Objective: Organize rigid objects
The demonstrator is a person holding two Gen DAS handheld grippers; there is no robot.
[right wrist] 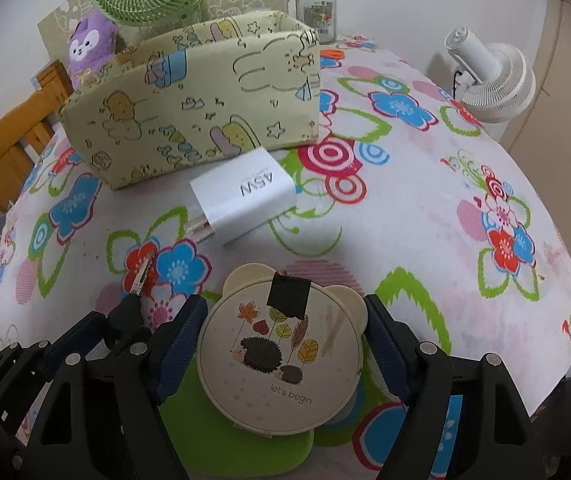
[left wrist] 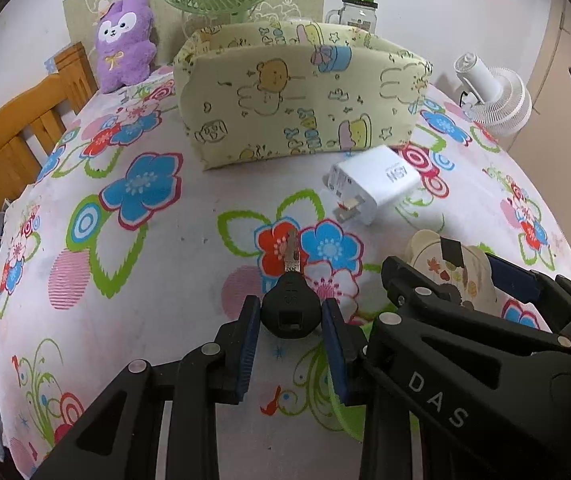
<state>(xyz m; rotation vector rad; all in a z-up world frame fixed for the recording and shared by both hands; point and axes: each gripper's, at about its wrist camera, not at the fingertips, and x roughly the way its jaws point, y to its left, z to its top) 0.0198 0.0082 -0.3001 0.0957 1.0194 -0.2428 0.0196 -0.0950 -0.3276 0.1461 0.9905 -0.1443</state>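
"let's begin" on round case (right wrist: 281, 356)

Both views are being taken from wrist cameras angled steeply down over a worktop (left wrist: 189, 280) draped in flowered cloth, each framed along its own tongs. The left tongs (left wrist: 290, 316) are being seen close at the lower edge of the left view, the right tongs (right wrist: 285, 344) likewise in the right view. The yellow fabric box (left wrist: 305, 88), the white charger (left wrist: 377, 182), the round case (right wrist: 281, 360) and the key (left wrist: 291, 300) are being shared by both, with the right camera sitting nearer the charger.
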